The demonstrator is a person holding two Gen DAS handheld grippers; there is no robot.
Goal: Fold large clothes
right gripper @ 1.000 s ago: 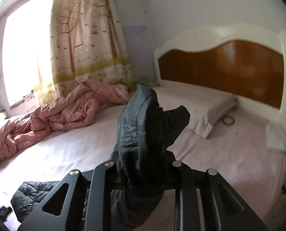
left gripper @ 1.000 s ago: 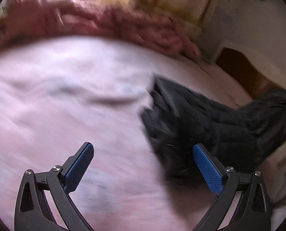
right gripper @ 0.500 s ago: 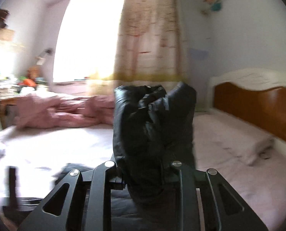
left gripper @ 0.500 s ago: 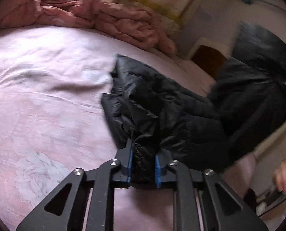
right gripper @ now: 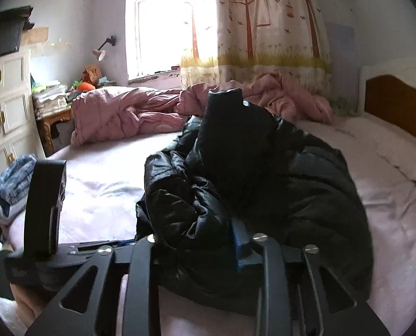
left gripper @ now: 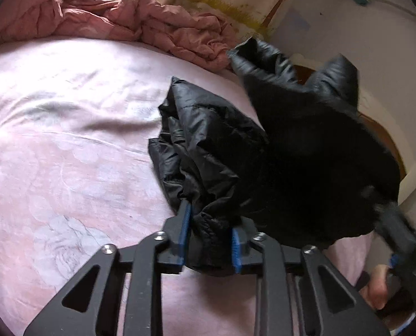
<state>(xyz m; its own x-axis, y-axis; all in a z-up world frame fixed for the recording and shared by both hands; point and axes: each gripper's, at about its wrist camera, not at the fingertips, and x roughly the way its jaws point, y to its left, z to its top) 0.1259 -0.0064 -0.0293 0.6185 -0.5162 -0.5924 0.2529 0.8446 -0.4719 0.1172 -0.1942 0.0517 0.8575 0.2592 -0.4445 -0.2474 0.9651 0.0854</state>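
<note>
Evidently both tools are clamped on the black puffer jacket (left gripper: 221, 151): the left tool (left gripper: 210, 240) pinches a bunched edge, the right tool (right gripper: 196, 240) another fold. It lies crumpled near the bed's (left gripper: 68, 140) foot edge; light, soft, slippery, best gripped at seams.

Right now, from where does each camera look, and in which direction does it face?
Left wrist: sits on the left gripper, looks down over the pink bed sheet toward the crumpled pink quilt; its blue-padded fingers pinch the black jacket.
Right wrist: sits on the right gripper, looks level across the bed toward the window and curtain; its frame shows, shut on the jacket.
Shared: jacket, quilt, sheet, curtain.
</note>
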